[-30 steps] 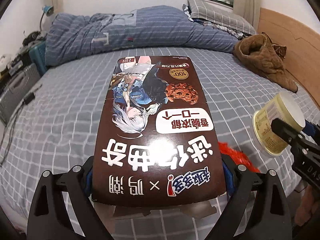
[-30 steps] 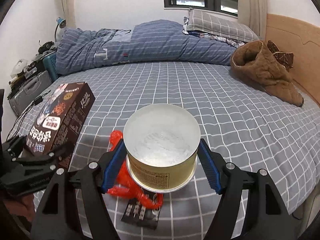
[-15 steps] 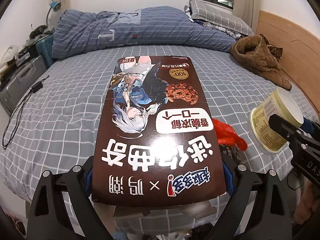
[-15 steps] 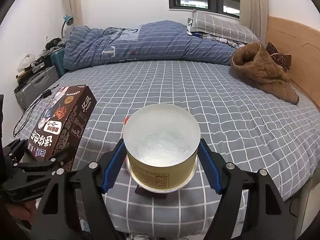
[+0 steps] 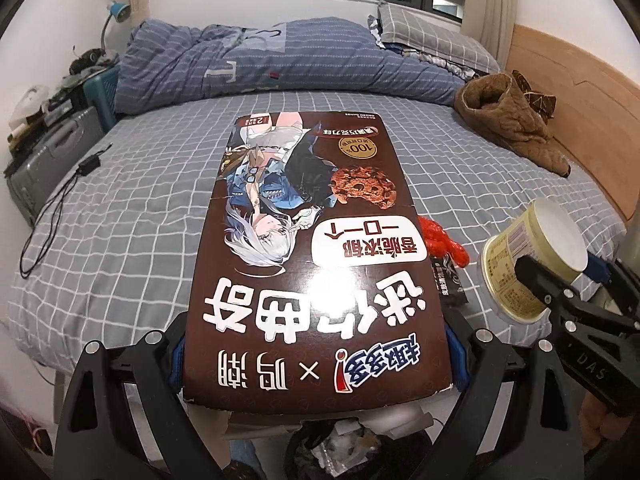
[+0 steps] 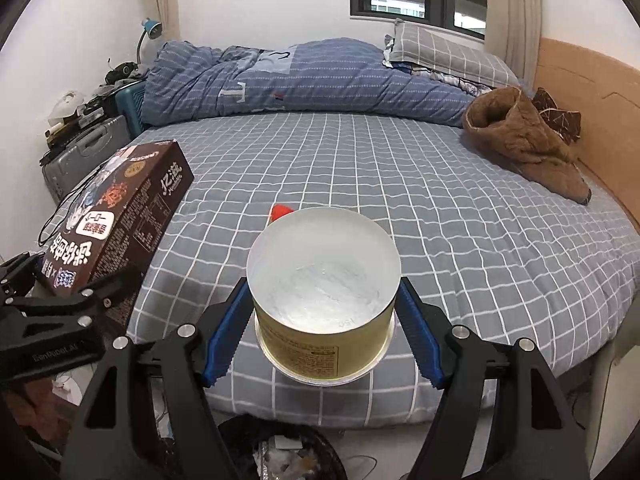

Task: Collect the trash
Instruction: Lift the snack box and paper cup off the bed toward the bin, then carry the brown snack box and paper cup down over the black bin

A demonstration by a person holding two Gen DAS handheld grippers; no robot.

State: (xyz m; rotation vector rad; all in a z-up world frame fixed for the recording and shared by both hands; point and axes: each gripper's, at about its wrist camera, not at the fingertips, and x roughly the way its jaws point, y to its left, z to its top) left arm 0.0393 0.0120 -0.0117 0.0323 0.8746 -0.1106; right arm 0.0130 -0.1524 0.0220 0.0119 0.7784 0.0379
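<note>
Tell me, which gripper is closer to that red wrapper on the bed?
Left, narrowly. The left gripper, holding the box, sits beside the red wrapper; the right gripper, holding the cup, is slightly farther.

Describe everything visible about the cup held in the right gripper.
The instant-food cup is a round, pale yellow tub with small print on its side label and a flared rim at one end. It lies roughly on its side, its white flat bottom facing away from the camera, toward the bed. The right gripper clamps it with blue-padded jaws on opposite sides of the wall. It hangs above the trash bin, touching nothing else.
</note>
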